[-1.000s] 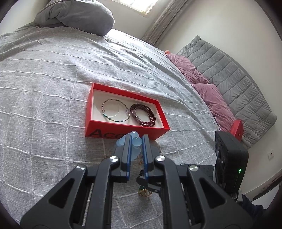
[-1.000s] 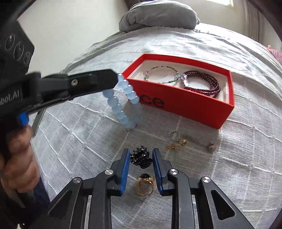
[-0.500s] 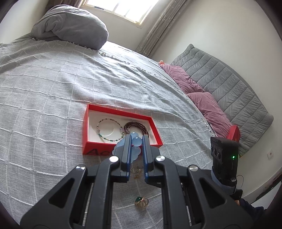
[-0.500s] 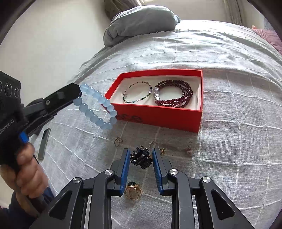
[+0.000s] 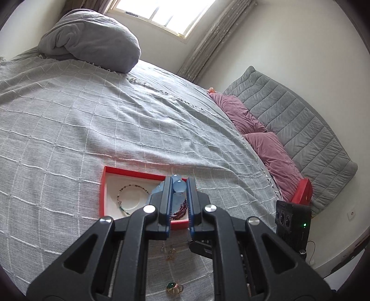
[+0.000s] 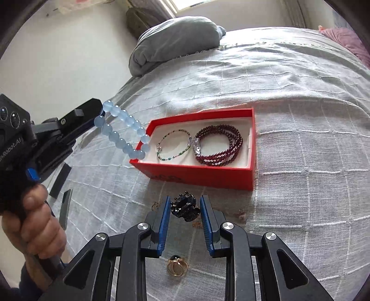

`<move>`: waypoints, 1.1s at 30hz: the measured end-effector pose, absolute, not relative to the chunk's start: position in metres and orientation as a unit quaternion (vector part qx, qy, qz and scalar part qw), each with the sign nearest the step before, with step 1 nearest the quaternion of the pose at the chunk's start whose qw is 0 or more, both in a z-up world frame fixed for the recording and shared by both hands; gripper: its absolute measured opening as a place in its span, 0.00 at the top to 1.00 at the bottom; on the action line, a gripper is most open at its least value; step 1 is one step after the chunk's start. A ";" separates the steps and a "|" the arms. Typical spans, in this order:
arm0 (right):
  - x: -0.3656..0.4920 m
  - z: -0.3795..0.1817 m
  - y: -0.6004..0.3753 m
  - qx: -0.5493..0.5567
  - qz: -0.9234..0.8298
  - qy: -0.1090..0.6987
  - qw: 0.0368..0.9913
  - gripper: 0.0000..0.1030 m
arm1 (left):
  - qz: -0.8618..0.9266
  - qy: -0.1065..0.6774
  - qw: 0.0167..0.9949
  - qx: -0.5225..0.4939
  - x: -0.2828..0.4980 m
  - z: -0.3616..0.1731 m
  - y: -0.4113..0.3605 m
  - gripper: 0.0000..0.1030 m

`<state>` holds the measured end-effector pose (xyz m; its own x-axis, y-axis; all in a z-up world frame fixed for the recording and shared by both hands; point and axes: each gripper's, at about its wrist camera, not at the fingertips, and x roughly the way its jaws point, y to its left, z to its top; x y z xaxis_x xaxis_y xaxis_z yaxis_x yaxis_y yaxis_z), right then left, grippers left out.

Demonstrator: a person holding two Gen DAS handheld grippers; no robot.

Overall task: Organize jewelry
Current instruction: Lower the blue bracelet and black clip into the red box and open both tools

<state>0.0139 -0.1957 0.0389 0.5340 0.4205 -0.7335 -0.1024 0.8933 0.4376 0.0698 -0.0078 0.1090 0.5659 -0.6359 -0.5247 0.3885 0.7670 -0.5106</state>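
Pale-blue bead bracelet [image 6: 124, 134] hangs clamped in the left gripper [image 5: 177, 188] over the left end of one red box [image 6: 201, 171] holding two bracelets. The right gripper [image 6: 185, 209] grips one black hair claw [image 6: 185, 207] above one gold ring [image 6: 177, 266] on the bedspread [image 6: 300, 115].

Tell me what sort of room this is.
Most likely a bedroom. The jewelry box sits on a wide bed under a grey checked blanket, with a padded headboard, pink pillows and a curtained window.
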 end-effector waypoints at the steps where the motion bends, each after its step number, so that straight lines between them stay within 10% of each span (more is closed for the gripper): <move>1: 0.016 0.041 -0.199 0.179 0.146 0.456 0.860 0.74 | -0.296 0.358 0.869 -0.171 0.073 0.109 -0.012 0.88; 33: 0.076 0.039 -0.159 0.166 0.126 0.469 0.858 0.74 | -0.202 0.456 0.848 -0.181 0.112 0.038 -0.001 0.88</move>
